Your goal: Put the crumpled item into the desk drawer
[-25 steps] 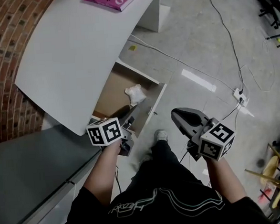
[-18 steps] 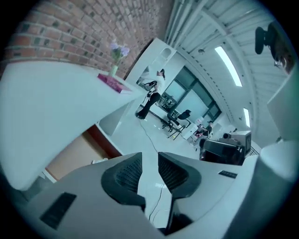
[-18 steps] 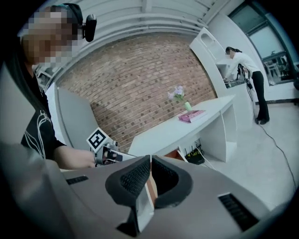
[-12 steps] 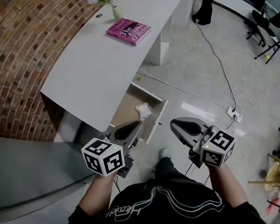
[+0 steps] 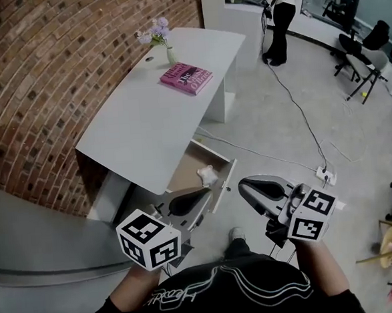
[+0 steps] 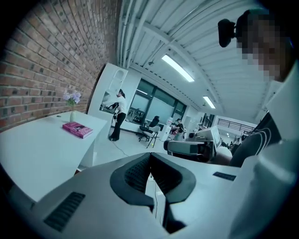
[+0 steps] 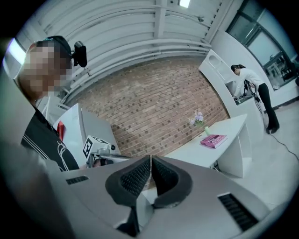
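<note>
The crumpled white item lies inside the open desk drawer, under the white desk's near end. My left gripper hovers just in front of the drawer's near corner; its jaws are closing, and the pads meet with nothing between them. My right gripper hangs to the right of the drawer over the floor, shut and empty. Neither gripper touches the item. In the right gripper view the left gripper's marker cube shows at the left.
A pink book and a small vase of flowers sit on the desk's far end. The brick wall runs along the left. A cable and power strip lie on the floor to the right. A person stands at the back.
The head view has lifted, so the whole desk shows. My left gripper has drawn back from beside the drawer and rose toward me. The right gripper stayed about where it was.
</note>
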Action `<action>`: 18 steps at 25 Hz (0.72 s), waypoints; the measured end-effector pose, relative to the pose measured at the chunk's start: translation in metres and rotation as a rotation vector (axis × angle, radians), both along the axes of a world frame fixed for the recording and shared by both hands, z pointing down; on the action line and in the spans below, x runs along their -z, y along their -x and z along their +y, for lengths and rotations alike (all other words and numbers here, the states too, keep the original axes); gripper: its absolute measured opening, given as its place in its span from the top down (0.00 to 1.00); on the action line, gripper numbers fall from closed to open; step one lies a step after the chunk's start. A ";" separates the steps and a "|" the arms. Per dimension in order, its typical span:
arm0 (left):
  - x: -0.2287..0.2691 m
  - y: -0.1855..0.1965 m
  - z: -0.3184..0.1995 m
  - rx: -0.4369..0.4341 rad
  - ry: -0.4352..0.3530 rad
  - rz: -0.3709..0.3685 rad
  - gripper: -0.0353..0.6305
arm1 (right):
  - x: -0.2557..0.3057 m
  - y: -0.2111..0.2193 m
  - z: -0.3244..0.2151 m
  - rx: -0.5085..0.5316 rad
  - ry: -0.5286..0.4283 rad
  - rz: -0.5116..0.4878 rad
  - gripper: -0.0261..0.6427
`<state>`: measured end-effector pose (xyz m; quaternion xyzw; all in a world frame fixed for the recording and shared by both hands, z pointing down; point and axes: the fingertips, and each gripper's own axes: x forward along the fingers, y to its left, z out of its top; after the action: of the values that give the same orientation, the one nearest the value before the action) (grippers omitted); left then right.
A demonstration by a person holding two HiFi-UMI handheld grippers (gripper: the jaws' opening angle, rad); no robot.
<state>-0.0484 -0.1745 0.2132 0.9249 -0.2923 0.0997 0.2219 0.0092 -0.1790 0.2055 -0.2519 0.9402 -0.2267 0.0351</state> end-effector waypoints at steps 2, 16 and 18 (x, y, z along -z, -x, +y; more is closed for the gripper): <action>0.011 -0.002 0.010 -0.014 -0.014 0.025 0.91 | 0.013 0.000 0.010 -0.005 -0.037 0.015 0.90; 0.035 -0.004 0.032 -0.052 -0.048 0.092 0.91 | 0.033 0.008 0.035 -0.042 -0.093 0.108 0.90; 0.032 -0.004 0.031 -0.052 -0.046 0.094 0.91 | 0.030 0.009 0.034 -0.046 -0.088 0.116 0.90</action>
<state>-0.0440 -0.1433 0.1812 0.9406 -0.2597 0.0551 0.2116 0.0002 -0.1449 0.1754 -0.2843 0.9437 -0.1694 -0.0031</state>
